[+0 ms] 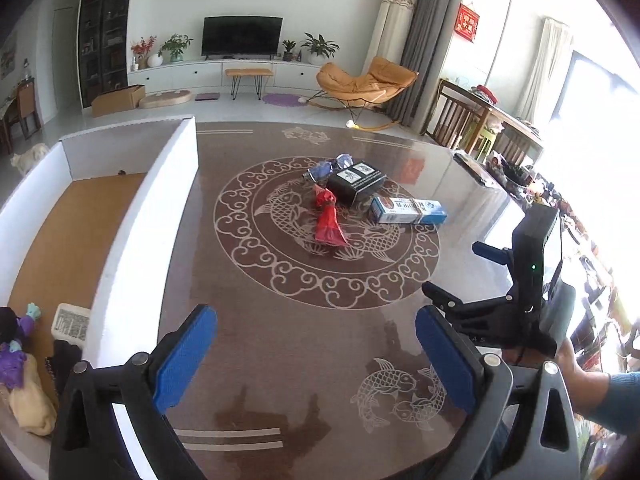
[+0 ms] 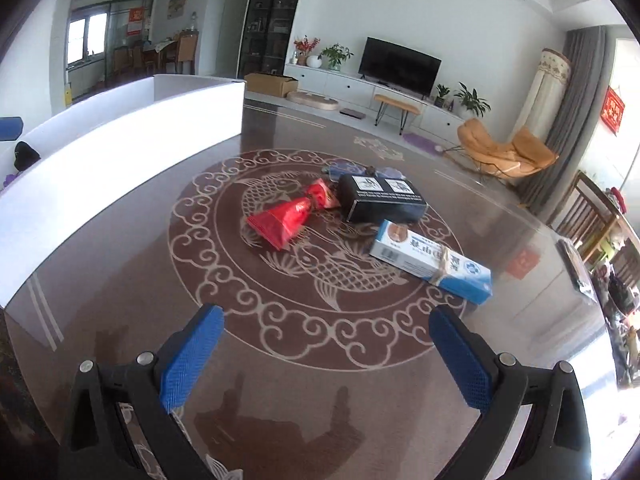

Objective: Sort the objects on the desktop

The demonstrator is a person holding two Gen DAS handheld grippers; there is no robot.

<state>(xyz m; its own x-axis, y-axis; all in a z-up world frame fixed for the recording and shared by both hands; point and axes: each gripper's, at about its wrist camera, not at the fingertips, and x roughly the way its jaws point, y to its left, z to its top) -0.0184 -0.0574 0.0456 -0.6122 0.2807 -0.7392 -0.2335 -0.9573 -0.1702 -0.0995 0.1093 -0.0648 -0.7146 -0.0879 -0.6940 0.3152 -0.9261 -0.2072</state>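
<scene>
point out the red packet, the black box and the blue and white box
red packet [image 2: 286,216]: right wrist view, on its wide flat end
black box [image 2: 380,196]: right wrist view, on its top face
blue and white box [image 1: 408,210]: left wrist view, on its long side

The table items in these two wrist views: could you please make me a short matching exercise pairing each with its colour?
Things:
1. candy bag
2. flat box
3. long carton
4. bin wall

Colours:
A. white
B. red
C. white and blue
D. black

Pairs: 1-B, 2-D, 3-C, 4-A
</scene>
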